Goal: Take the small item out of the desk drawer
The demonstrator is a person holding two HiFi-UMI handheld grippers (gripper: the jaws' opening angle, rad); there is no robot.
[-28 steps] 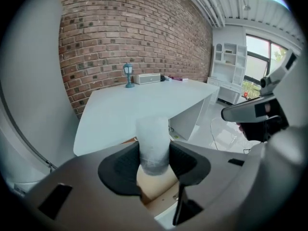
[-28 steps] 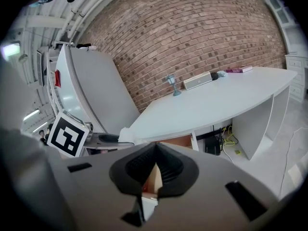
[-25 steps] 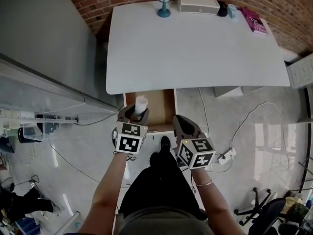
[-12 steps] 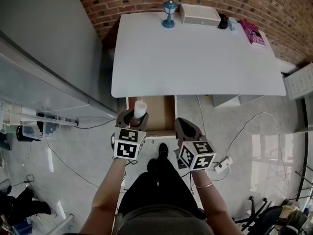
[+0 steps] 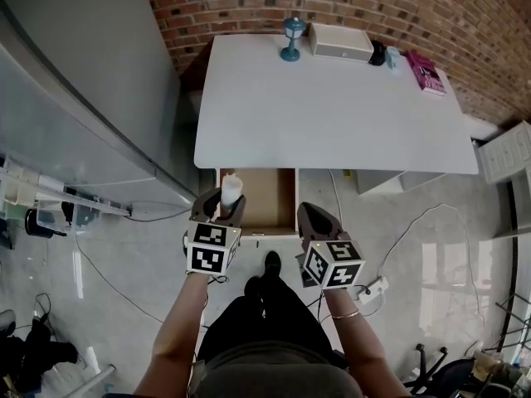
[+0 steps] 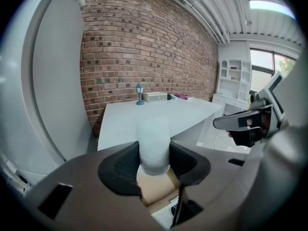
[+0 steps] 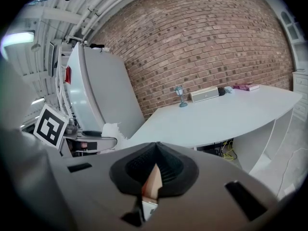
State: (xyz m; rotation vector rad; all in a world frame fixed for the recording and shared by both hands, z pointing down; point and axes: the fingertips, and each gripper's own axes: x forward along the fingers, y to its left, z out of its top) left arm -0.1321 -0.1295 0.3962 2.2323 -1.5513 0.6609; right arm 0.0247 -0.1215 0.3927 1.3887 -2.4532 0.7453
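the left gripper (image 5: 222, 207) clamps a small white frosted cylinder (image 5: 231, 187) upright between its black pads, over the left side of the open brown wooden drawer (image 5: 270, 197) under the white desk (image 5: 332, 98); the right gripper (image 5: 310, 212), just beside, has its jaws closed together, empty

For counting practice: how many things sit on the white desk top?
5, all along the far edge: a blue lamp, a white box, a small black thing, a pale blue thing beside it, a pink book. Smaller ones may be hidden.

White cylinder (image 5: 232, 187) upright in left tongs (image 5: 222, 202) above open brown drawer (image 5: 274, 199)
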